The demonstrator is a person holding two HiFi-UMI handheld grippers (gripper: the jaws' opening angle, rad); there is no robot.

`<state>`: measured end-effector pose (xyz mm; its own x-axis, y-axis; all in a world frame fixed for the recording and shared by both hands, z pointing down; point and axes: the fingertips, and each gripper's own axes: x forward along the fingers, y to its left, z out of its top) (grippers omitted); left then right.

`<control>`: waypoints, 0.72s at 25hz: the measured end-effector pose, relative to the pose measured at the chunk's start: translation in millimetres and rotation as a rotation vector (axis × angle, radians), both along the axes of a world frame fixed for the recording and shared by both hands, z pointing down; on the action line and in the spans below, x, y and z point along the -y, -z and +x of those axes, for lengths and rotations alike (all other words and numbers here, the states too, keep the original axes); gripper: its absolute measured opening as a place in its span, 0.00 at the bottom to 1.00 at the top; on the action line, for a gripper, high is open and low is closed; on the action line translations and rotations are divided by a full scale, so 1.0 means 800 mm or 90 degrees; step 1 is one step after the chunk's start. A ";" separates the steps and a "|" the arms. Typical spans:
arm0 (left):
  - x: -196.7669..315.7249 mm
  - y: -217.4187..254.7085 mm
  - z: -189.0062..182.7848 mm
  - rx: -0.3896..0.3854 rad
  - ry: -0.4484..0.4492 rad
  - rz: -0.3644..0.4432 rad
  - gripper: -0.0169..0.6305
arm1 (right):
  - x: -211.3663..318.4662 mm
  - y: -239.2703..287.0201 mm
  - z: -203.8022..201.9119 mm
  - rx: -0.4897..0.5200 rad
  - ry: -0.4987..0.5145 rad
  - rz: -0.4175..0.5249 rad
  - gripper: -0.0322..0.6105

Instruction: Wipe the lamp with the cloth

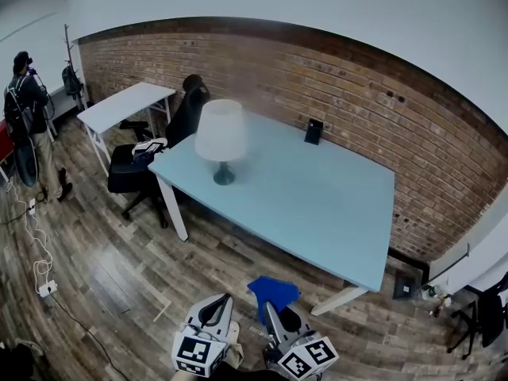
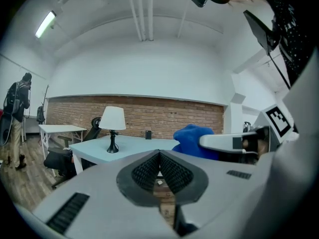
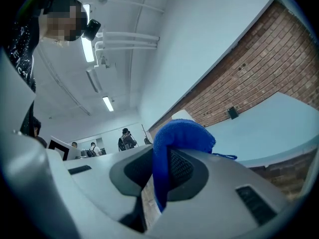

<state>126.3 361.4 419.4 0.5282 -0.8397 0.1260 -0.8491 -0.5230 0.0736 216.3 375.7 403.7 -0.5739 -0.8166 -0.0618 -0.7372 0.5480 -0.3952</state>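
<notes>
**Two grippers near, lamp far: the approach step**

The lamp (image 1: 221, 133) stands upright at the far left end of the table (image 1: 317, 205), well apart from me. My left gripper (image 1: 225, 298) has its jaws pressed together on nothing. Just to its right, my right gripper (image 1: 267, 306) is clamped on the blue cloth (image 1: 273, 290), which bunches above the jaws. I judge that wiping has not begun. Next I must carry the cloth forward and left to the shade.
</notes>
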 end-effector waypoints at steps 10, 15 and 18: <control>0.142 0.008 -0.049 -0.026 0.015 0.002 0.04 | 0.132 0.007 -0.043 -0.026 -0.001 -0.010 0.14; 0.189 -0.007 -0.072 -0.032 0.023 -0.011 0.04 | 0.186 0.000 -0.060 -0.032 -0.008 -0.016 0.14; 0.215 -0.006 -0.081 -0.033 0.019 -0.005 0.04 | 0.209 -0.001 -0.072 -0.028 -0.007 -0.013 0.14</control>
